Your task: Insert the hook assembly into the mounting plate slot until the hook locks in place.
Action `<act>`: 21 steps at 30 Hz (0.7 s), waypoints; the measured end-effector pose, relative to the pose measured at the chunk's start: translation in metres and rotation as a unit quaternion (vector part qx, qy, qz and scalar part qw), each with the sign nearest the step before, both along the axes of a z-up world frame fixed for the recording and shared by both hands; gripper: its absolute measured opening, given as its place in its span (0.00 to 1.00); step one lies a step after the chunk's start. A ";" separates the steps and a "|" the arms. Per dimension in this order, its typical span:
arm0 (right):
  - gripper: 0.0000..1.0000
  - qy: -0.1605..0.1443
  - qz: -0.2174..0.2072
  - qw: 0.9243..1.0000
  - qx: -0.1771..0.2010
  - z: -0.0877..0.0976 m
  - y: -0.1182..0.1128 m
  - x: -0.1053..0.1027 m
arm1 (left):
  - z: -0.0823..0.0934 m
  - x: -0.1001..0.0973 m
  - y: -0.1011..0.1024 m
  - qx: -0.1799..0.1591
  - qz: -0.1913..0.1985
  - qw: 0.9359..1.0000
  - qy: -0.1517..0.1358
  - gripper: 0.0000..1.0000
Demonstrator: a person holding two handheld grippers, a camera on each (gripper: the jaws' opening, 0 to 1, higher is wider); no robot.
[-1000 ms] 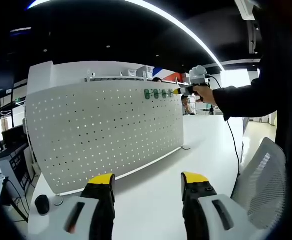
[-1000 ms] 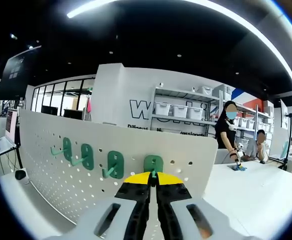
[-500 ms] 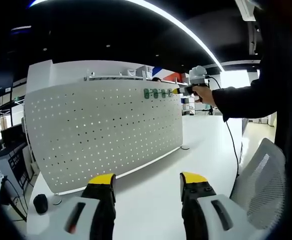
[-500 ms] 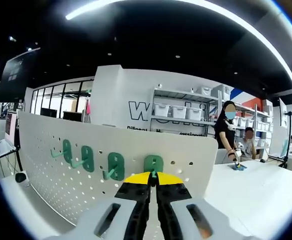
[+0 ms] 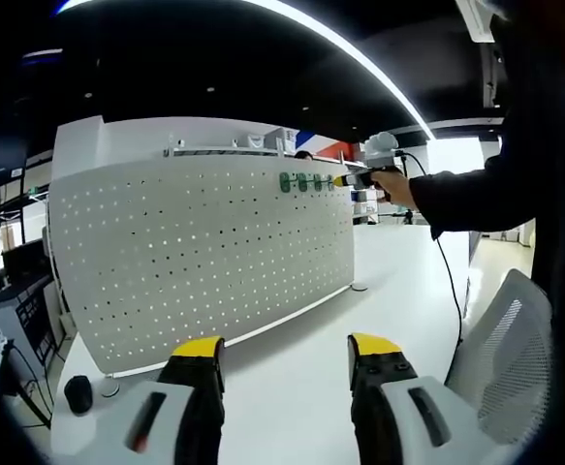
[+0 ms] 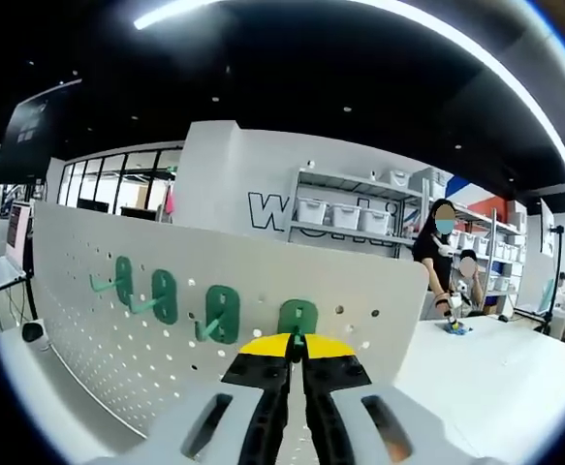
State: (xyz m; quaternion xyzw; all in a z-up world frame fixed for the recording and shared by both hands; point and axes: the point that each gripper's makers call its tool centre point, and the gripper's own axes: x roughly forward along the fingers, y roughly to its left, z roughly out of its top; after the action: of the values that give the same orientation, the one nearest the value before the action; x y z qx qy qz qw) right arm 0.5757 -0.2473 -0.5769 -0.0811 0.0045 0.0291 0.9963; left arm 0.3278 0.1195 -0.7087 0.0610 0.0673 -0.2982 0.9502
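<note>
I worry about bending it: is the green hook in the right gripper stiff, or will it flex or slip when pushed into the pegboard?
Probably stiff: the green hook looks like moulded plastic, like three neighbours holding shape. Likely light, being small against the white pegboard. The right gripper pinches only its thin prong, so twisting seems possible.

White bins [image 6: 345, 214] sit on a shelving rack [image 6: 360, 228] at twelve o'clock in the right gripper view. Two people [image 6: 442, 262] stand at three o'clock. A white mesh chair [image 5: 505, 349] sits at four o'clock in the left gripper view.

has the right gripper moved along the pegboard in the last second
Barely: in the left gripper view the right gripper stays at the fourth green plastic hook on the white perforated pegboard.
</note>
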 end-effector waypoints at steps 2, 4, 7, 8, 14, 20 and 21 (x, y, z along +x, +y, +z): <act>0.01 0.000 0.000 1.000 0.000 -0.002 -0.001 -0.001 | 0.000 0.000 0.001 0.000 0.000 1.000 0.000 0.53; 0.04 0.000 -0.002 1.000 -0.001 -0.002 -0.003 -0.003 | 0.000 0.000 0.001 -0.001 0.000 1.000 0.000 0.53; 0.07 0.001 -0.007 1.000 -0.005 -0.003 -0.006 -0.007 | 0.000 0.000 0.001 -0.001 -0.001 1.000 -0.001 0.53; 0.08 0.000 -0.008 1.000 -0.006 -0.003 -0.007 -0.010 | 0.000 0.000 0.000 -0.001 -0.002 1.000 -0.001 0.53; 0.15 -0.006 -0.009 1.000 0.001 0.000 -0.011 -0.026 | 0.001 -0.002 -0.002 -0.002 -0.008 1.000 -0.003 0.53; 0.23 -0.012 0.000 1.000 -0.001 0.000 -0.004 -0.045 | 0.002 -0.003 -0.005 -0.001 -0.015 1.000 -0.005 0.53; 0.25 -0.013 0.003 1.000 -0.001 -0.001 -0.002 -0.049 | 0.003 -0.004 -0.006 -0.002 -0.016 1.000 -0.006 0.53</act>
State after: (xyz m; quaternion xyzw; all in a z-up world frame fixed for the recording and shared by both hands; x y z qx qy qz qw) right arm 0.5265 -0.2492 -0.5775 -0.0827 -0.0087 0.0311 0.9961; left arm 0.3242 0.1135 -0.7056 0.0619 0.0602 -0.3136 0.9456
